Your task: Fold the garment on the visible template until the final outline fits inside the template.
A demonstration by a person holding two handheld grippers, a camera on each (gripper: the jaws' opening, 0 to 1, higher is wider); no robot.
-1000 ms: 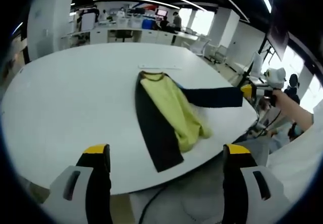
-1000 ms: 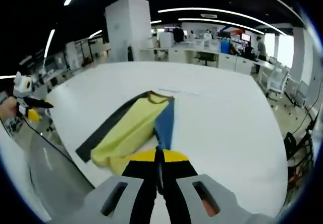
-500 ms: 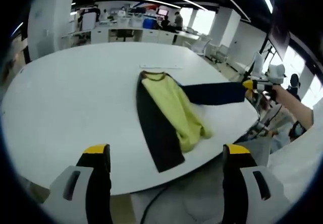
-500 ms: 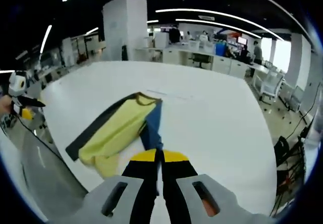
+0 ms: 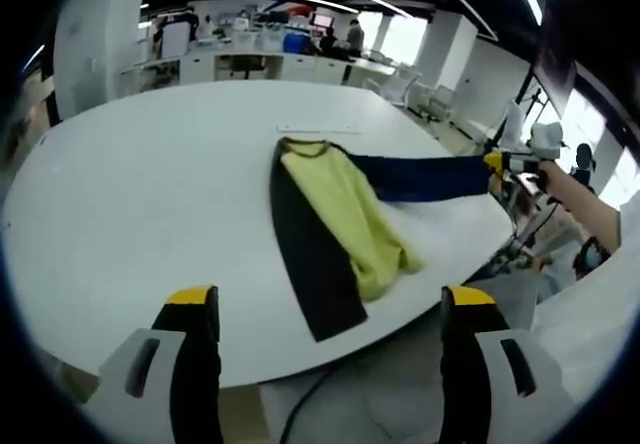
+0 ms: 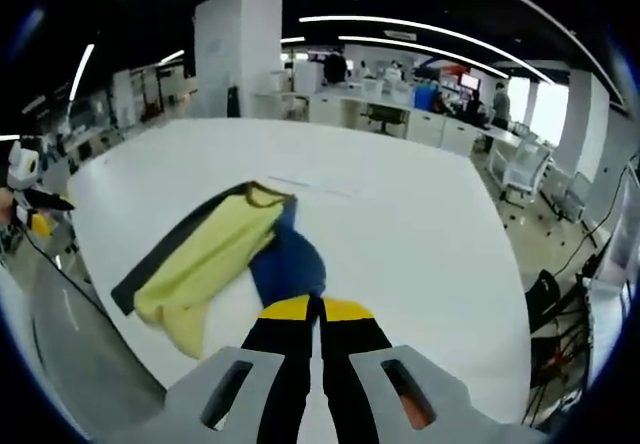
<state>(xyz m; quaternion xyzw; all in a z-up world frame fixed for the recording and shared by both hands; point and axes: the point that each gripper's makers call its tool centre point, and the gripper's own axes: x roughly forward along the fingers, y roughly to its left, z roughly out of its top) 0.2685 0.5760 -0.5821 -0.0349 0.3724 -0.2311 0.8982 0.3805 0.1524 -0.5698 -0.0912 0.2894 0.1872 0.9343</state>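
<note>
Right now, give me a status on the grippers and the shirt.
Left gripper open, off the table. Right gripper shut on navy sleeve, pulled out straight. Shirt partly folded. Nothing in the way.

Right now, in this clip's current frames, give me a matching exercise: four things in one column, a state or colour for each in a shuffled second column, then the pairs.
Things:
1. right gripper
2. left gripper
3. garment's blue sleeve
4. garment's middle panel

States or colours:
A. open, holding nothing
B. yellow-green
C. shut on the sleeve's end
D. pulled out straight past the table's edge

Pairs: 1-C, 2-A, 3-D, 4-B
</note>
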